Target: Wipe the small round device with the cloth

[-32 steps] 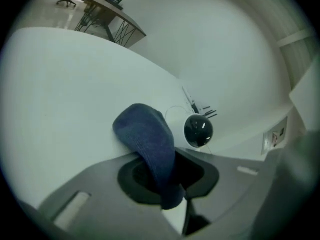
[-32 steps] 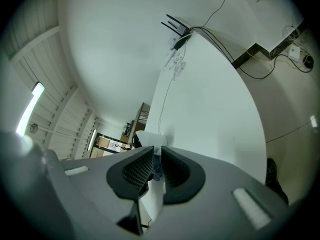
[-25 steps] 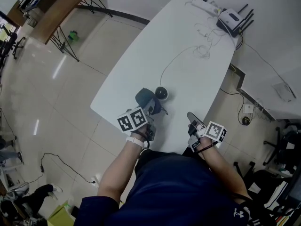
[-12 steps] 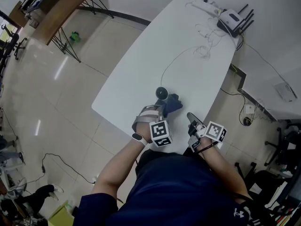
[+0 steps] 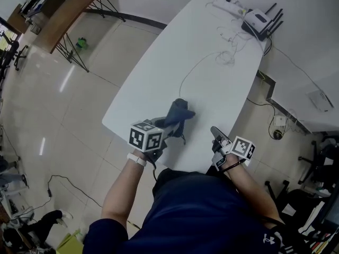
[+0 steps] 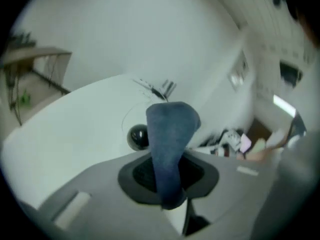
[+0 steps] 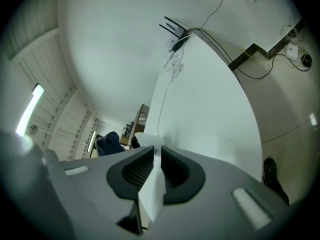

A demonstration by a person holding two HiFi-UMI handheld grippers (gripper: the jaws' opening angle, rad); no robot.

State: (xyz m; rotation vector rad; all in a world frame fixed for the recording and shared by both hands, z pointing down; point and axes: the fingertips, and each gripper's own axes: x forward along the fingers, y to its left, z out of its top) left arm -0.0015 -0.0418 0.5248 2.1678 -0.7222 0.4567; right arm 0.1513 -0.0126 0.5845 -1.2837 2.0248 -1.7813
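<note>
My left gripper [image 5: 167,127] is shut on a dark blue cloth [image 5: 178,113], which stands up from the jaws over the near part of the white table [image 5: 159,67]. In the left gripper view the cloth [image 6: 170,134] rises between the pads, and the small round black device [image 6: 138,137] sits on the table just behind it to the left. In the head view the cloth covers most of the device. My right gripper [image 5: 216,135] rests at the table's front edge, to the right of the cloth, shut and holding nothing.
A thin white cable [image 5: 197,63] runs from the device toward the far end of the table. A white router with black antennas [image 5: 259,21] and a power strip [image 5: 226,5] lie there. Floor drops off left of the table; cables and a wall socket are at right.
The left gripper carried the cloth from the device's left side across to its right. It has now swung back over the device, rolling as it went. The right gripper has not moved.
</note>
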